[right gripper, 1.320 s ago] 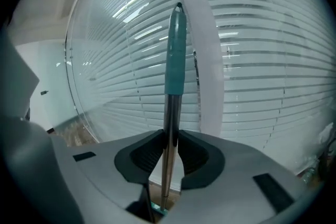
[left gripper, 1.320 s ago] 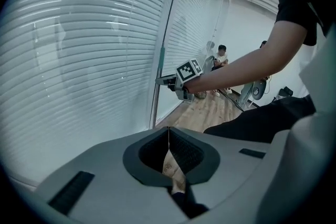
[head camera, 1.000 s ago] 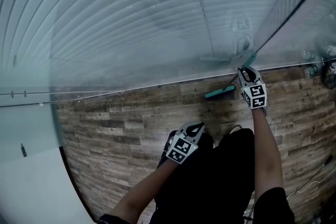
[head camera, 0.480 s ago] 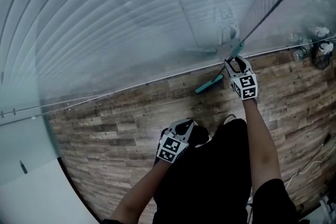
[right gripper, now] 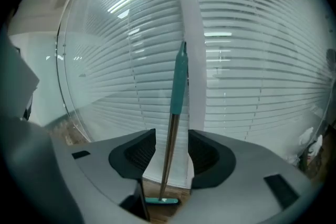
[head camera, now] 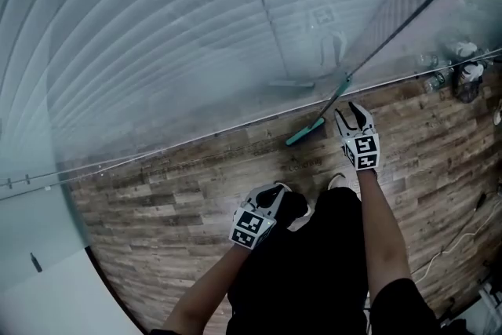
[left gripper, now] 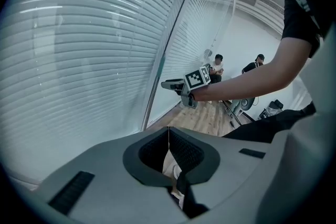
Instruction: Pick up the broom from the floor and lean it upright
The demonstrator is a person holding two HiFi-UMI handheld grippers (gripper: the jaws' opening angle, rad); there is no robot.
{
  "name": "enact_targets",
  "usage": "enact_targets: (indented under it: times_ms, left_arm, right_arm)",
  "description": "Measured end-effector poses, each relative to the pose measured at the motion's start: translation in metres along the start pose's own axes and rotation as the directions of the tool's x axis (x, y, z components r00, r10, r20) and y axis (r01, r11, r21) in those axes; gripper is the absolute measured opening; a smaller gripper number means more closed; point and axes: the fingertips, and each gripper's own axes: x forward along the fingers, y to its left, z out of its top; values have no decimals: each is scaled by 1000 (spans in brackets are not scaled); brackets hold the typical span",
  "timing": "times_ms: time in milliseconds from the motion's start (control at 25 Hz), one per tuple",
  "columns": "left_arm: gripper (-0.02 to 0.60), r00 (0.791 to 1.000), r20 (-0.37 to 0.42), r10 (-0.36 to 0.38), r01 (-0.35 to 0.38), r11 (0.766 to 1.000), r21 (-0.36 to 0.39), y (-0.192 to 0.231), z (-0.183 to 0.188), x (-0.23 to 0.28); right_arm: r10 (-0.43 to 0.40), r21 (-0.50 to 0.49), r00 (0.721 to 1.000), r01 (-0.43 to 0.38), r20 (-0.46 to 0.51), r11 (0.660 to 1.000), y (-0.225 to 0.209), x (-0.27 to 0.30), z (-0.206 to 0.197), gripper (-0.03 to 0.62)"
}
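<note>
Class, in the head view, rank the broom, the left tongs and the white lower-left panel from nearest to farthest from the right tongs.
1. Broom, just left of the right tongs, against the glass.
2. Left tongs, lower left, beside the person's legs.
3. White panel, far lower-left corner.

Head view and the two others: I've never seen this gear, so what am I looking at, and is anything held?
A person holds a two-jaw gripper in each hand. One picture comes from a camera on their head, looking down; the others ride on the grippers. The broom leans upright against the glass wall, head on the wooden floor. The right gripper has just been opening its jaws; the handle stands between them, untouched. The left gripper is shut and empty.
</note>
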Motion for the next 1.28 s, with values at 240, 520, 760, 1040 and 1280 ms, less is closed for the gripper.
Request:
enact_targets:
  times_ms: [240, 520, 760, 1040, 1280]
  left_arm:
    - [20, 999, 18, -51, 50, 998, 24, -22, 34, -8]
    - [20, 995, 90, -48, 38, 993, 111, -50, 87, -45]
    - [20, 970, 238, -47, 34, 998, 59, -72, 136, -81]
    - [20, 880, 475, 8, -39, 998, 56, -109, 200, -131]
    - [20, 806, 591, 28, -113, 988, 107, -105, 263, -156]
  right_arm:
    - [-50, 150, 995, 37, 85, 988, 24, -69, 54, 181]
    - [-18, 272, 993, -13, 113, 962, 92, -161, 119, 179]
    - [0, 99, 981, -20, 193, 995, 121, -229, 178, 137]
    - [195, 16, 935, -209, 296, 978, 141, -285, 247, 31]
    - [250, -36, 891, -256, 380, 966, 150, -293, 305, 20]
